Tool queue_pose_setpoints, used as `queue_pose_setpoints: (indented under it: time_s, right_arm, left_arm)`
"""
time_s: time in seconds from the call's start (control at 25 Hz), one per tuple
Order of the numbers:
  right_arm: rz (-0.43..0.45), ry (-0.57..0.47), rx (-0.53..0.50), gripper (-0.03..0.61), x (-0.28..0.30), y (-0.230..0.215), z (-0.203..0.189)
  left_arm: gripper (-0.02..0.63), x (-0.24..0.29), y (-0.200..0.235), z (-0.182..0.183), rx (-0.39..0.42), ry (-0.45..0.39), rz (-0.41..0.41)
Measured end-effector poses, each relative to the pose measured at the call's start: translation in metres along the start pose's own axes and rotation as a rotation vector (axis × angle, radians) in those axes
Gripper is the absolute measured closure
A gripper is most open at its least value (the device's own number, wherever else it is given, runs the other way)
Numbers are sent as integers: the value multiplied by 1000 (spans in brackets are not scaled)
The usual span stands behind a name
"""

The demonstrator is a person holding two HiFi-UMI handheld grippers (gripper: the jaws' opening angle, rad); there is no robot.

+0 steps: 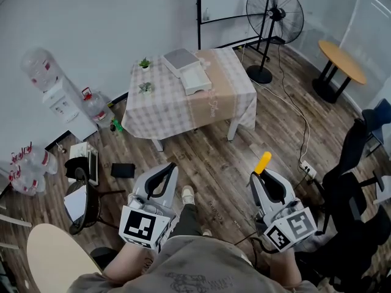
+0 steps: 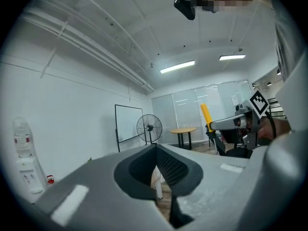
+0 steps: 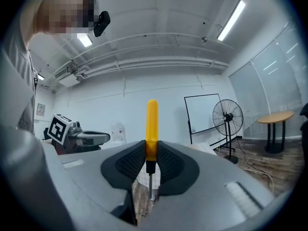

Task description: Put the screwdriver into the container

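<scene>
My right gripper [image 1: 261, 174] is shut on a screwdriver with a yellow handle [image 1: 263, 162]. It is held over the wooden floor, well short of the table. In the right gripper view the handle [image 3: 152, 126] stands upright between the pads and the metal shaft [image 3: 150, 184] points down behind them. My left gripper [image 1: 167, 167] is shut with nothing in it, and its jaws meet at the tip [image 2: 156, 150]. A white container [image 1: 197, 79] and a flat grey box [image 1: 181, 60] lie on the table with the checked cloth [image 1: 168, 108] ahead of me.
Two small plants [image 1: 145, 63] stand on the table's left side. A floor fan [image 1: 275, 11] and a round wooden table [image 1: 342, 60] are at the back right. Black office chairs [image 1: 351, 182] are on the right. A water dispenser [image 1: 61, 99], bottles and a black stool [image 1: 82, 200] are on the left.
</scene>
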State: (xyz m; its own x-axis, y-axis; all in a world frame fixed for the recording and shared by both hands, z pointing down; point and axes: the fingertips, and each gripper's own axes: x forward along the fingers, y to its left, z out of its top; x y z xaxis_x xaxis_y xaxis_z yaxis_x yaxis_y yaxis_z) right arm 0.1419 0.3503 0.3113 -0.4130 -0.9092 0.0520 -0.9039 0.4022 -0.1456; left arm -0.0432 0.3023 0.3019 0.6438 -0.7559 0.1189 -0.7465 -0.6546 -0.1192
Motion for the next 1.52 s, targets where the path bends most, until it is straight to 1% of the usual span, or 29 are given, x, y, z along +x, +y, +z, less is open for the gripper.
queue_pose_setpoints:
  time_s: [0.24, 0.52, 0.68, 0.88, 1.04, 1.2, 1.32, 1.52]
  right_arm:
    - [-10, 11, 13, 480, 33, -22, -4]
    - [-19, 43, 22, 480, 103, -45, -3]
    - [-29, 64, 42, 480, 156, -62, -1]
    - [-36, 91, 68, 480, 233, -79, 4]
    - [-35, 106, 89, 480, 293, -88, 7]
    - [-36, 117, 89, 480, 341, -97, 11]
    - [-43, 139, 99, 480, 365, -105, 7]
    - [-51, 190, 116, 480, 390, -120, -6]
  left_arm:
    - [612, 28, 27, -10, 1, 6, 10]
    - [612, 82, 77, -15, -17, 9, -11]
    - [612, 118, 117, -20, -23, 23, -22]
    - [612, 164, 182, -30, -35, 61, -25]
    - [612, 198, 230, -37, -48, 75, -32]
    - [612, 226, 270, -41, -56, 81, -26]
    - [612, 241, 289, -49, -84, 96, -27]
    - [612, 260, 307, -59, -107, 110, -20]
